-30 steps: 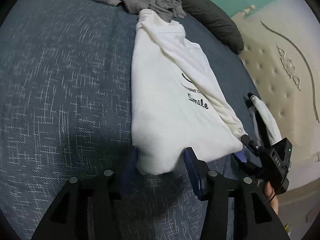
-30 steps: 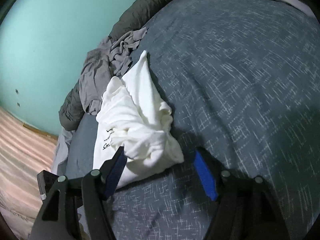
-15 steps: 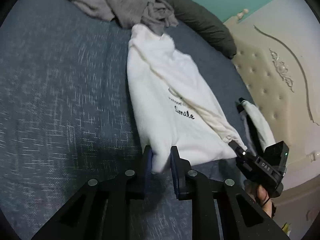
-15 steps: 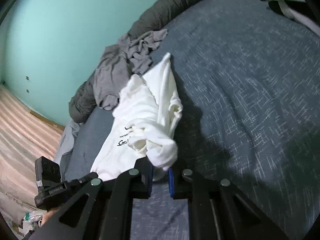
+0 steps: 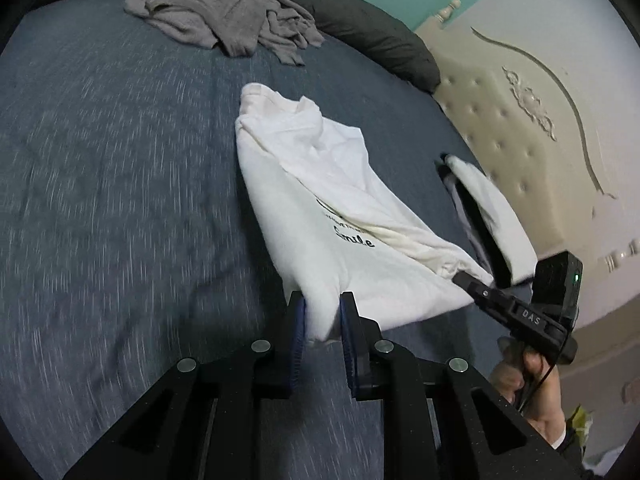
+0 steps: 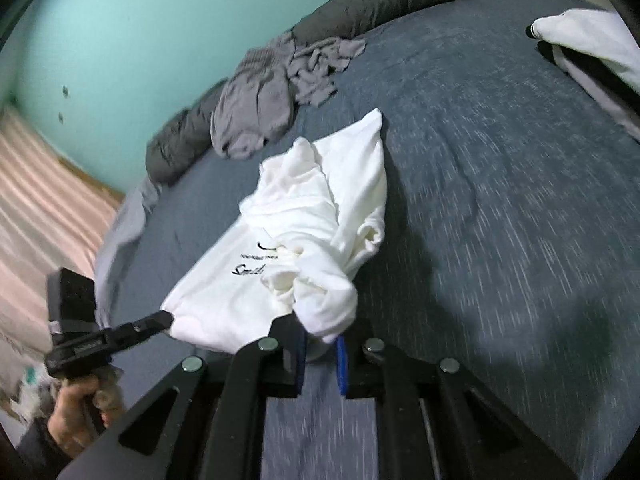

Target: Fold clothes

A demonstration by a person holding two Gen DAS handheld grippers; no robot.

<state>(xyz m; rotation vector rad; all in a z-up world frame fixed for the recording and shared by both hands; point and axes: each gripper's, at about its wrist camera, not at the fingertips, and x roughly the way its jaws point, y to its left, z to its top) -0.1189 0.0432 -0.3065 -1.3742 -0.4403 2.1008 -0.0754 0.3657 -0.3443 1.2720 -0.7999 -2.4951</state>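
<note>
On the blue bed point(image 5: 100, 200) lies the white shirt point(image 5: 320, 200), partly folded, with its near edge raised off the cover. The left gripper point(image 5: 322, 320) pinches the near left corner of this edge, and the right gripper point(image 6: 320, 344) pinches a bunched corner on the right side; both pairs of jaws are pressed together on the cloth.

I think the risk now is an uneven fold. The right corner is a thick, twisted lump with the sleeve point(image 6: 360, 236) rolled inside, so if both corners are carried forward like this, the lump can stay inside the fold and make it crooked. The left gripper has only a small bite of cloth, so a strong pull can let the cloth slip out. The far end of the shirt rests on the cover, and rubbing there can drag the whole shirt instead of folding it.

Beyond the shirt, near its far end but apart from it, a grey garment point(image 5: 224, 12) lies crumpled against a dark pillow point(image 5: 368, 36). If the fold goes too far forward, the shirt can land on the grey garment. To the right, near the headboard point(image 5: 520, 120), is a black and white garment point(image 5: 488, 216).
</note>
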